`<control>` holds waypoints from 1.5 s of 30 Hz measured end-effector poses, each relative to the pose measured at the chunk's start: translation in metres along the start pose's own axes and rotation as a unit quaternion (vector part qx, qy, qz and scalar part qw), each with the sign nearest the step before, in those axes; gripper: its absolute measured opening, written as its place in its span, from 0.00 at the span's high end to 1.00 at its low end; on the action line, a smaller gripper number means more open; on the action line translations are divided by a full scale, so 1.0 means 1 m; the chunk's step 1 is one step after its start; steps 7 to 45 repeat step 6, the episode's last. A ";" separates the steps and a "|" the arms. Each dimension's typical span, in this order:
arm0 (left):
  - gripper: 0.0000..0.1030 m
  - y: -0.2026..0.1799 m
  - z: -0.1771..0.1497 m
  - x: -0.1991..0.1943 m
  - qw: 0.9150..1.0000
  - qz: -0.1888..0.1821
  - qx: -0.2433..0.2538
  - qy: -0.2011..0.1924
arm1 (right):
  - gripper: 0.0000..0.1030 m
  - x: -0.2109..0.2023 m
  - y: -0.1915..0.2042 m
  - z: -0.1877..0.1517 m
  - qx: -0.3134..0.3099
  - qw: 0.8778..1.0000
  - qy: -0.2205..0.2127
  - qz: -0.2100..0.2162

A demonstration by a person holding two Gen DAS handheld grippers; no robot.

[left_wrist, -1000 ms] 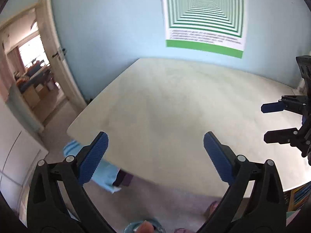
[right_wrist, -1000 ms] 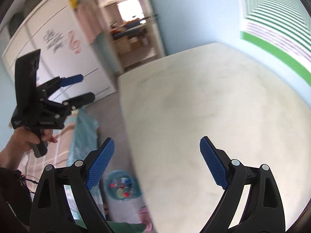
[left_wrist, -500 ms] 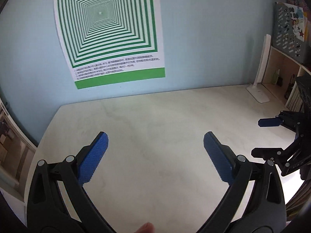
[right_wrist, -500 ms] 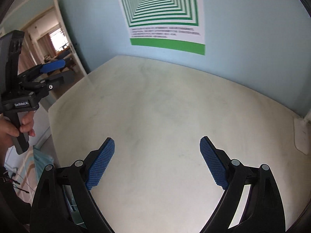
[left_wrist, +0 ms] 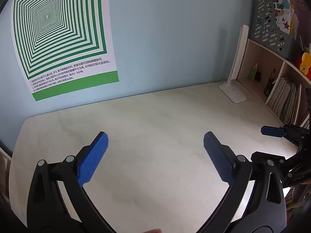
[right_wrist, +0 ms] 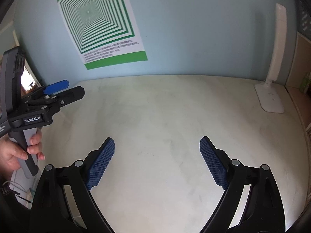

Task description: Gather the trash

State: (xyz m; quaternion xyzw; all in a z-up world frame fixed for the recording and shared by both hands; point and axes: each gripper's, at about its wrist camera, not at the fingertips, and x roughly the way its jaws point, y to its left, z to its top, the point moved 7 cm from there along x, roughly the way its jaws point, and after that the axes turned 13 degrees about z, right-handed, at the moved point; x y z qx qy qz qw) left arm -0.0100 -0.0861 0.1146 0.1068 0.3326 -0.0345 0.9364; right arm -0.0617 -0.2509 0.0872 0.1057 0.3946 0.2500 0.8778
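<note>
No trash shows in either view. The pale cream desk top [left_wrist: 155,112] lies bare under both grippers. My left gripper [left_wrist: 155,136] hovers over the desk's near middle, open, with nothing between its blue pads. My right gripper [right_wrist: 157,139] is also open and empty above the desk [right_wrist: 165,106]. In the left wrist view the right gripper [left_wrist: 269,143] shows at the right edge, fingers apart. In the right wrist view the left gripper [right_wrist: 72,87] shows at the left, held by a hand [right_wrist: 23,151].
A white desk lamp [left_wrist: 234,93] [right_wrist: 272,97] stands at the desk's back right corner. A wooden shelf with books [left_wrist: 283,101] and a grey file holder [left_wrist: 272,25] borders the right side. A green striped poster [left_wrist: 58,38] hangs on the blue wall.
Both views have swung right, from the doorway, floor and desk's left edge to the wall, lamp and shelf. Both grippers have stayed open and empty.
</note>
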 end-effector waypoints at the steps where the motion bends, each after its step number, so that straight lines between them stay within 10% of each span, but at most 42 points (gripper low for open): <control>1: 0.07 -0.001 0.000 0.002 1.000 0.002 0.006 0.000 | 0.14 -0.002 -0.003 -0.001 0.003 1.000 0.000 -0.007; 45: 0.07 0.007 0.000 0.009 1.000 0.006 0.013 0.007 | 0.14 -0.009 -0.012 -0.005 0.015 0.999 -0.004 -0.031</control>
